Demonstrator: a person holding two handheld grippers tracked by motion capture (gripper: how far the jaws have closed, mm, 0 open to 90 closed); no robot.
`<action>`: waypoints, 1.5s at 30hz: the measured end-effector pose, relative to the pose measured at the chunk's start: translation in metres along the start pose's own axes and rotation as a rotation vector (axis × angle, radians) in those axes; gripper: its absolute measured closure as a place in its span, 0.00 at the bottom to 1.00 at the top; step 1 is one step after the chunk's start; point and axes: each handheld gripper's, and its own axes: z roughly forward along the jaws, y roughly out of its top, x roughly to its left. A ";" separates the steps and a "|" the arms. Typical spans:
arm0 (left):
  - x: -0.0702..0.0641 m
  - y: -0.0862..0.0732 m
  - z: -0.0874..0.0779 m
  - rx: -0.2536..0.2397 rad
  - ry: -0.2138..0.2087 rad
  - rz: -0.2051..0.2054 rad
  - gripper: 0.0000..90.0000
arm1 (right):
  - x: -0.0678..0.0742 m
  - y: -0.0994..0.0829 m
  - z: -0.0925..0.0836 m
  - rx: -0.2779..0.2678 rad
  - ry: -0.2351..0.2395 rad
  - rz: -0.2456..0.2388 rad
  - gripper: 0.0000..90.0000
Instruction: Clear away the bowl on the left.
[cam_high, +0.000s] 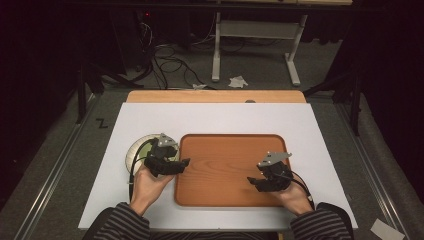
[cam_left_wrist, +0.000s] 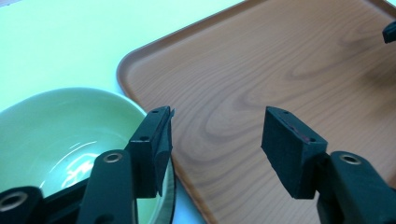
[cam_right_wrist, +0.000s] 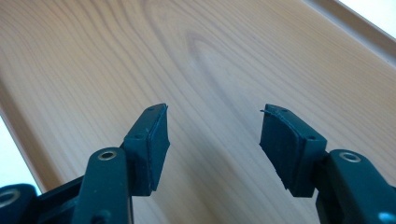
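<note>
Left gripper (cam_high: 175, 165), jaws apart and empty, is nearer the green bowl (cam_left_wrist: 56, 135); right gripper (cam_high: 260, 181) likewise, over the wooden tray (cam_high: 225, 145).

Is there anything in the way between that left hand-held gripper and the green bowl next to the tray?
Nothing visible. The left hand-held gripper hangs open, its near jaw already over the rim of the green bowl, with the wooden tray beside them bare.

Dim surroundings (bright, sharp tabletop)
</note>
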 end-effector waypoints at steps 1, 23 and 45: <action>0.002 0.000 -0.001 -0.002 0.001 -0.004 0.47 | 0.000 0.000 0.000 0.003 -0.002 -0.005 0.48; 0.029 0.001 -0.006 -0.002 0.071 -0.089 0.44 | 0.003 0.001 -0.002 -0.009 0.012 -0.031 0.49; 0.069 -0.008 -0.011 0.011 0.199 -0.216 0.42 | 0.003 0.003 -0.001 -0.007 0.017 -0.036 0.49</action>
